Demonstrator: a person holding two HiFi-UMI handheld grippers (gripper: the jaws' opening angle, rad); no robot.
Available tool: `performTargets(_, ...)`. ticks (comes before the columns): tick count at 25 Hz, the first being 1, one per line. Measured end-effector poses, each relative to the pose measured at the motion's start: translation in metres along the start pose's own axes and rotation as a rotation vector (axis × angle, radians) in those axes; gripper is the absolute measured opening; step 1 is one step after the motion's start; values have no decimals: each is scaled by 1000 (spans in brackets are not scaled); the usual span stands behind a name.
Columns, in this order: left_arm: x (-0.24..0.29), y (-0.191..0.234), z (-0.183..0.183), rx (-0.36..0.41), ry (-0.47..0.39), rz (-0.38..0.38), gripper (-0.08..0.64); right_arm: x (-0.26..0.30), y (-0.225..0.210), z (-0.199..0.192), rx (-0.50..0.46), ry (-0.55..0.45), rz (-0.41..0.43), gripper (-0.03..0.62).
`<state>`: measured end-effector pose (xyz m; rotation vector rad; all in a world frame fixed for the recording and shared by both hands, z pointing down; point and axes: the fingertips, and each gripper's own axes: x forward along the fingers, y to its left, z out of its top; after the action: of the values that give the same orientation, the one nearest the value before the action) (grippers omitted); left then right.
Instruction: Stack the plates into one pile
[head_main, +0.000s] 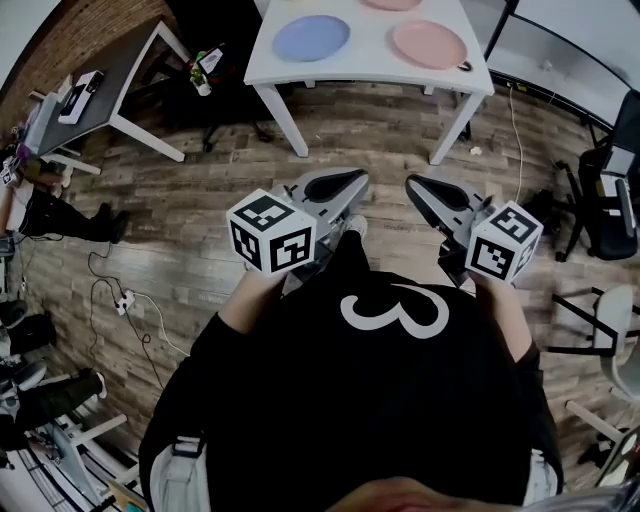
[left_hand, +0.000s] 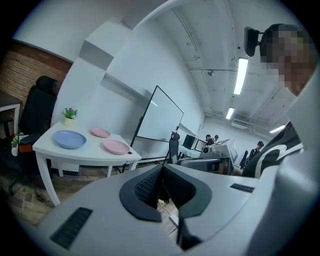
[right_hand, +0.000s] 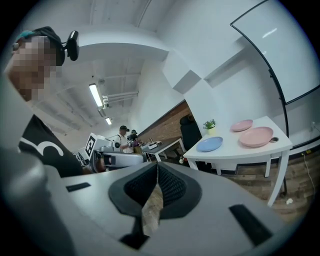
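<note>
Three plates lie apart on a white table (head_main: 370, 62) ahead of me: a blue plate (head_main: 311, 38), a pink plate (head_main: 429, 44) and a second pink plate (head_main: 392, 4) cut off by the top edge. I hold my left gripper (head_main: 352, 180) and right gripper (head_main: 417, 187) close to my chest above the wooden floor, well short of the table. Both are shut with nothing between the jaws. The left gripper view has the blue plate (left_hand: 69, 139) and both pink plates (left_hand: 116, 147) far off past the left gripper (left_hand: 161, 181). The right gripper (right_hand: 157, 181) sees the blue plate (right_hand: 209, 144) too.
A grey desk (head_main: 110, 80) stands at the left with clutter on it. Black chairs (head_main: 610, 190) stand at the right. Cables (head_main: 120, 300) trail over the floor at the left. A small plant (left_hand: 69, 114) sits at the table's far corner, and a whiteboard (left_hand: 157, 117) stands behind it. People stand in the background.
</note>
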<state>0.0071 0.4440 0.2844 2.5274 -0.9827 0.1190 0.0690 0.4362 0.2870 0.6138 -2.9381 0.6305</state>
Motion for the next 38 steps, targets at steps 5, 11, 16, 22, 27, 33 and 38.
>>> performTargets(5, 30, 51, 11, -24, 47, -22, 17, 36, -48, 10, 59, 19, -17, 26)
performTargets(11, 59, 126, 36, -47, 102, -34, 17, 92, -106, 32, 126, 31, -48, 26)
performTargets(16, 74, 188, 60, -74, 113, -33, 17, 141, -146, 52, 157, 53, -58, 25)
performTargets(22, 80, 256, 84, -105, 94, -25, 17, 196, -183, 81, 187, 33, -54, 26)
performTargets(27, 89, 306, 104, -117, 75, -23, 17, 230, -212, 99, 188, 43, -60, 26)
performTargets(33, 99, 336, 115, -100, 79, -26, 17, 252, -232, 110, 195, 25, -57, 26)
performTargets(38, 106, 349, 124, -120, 72, -16, 17, 256, -244, 120, 198, 17, -51, 26)
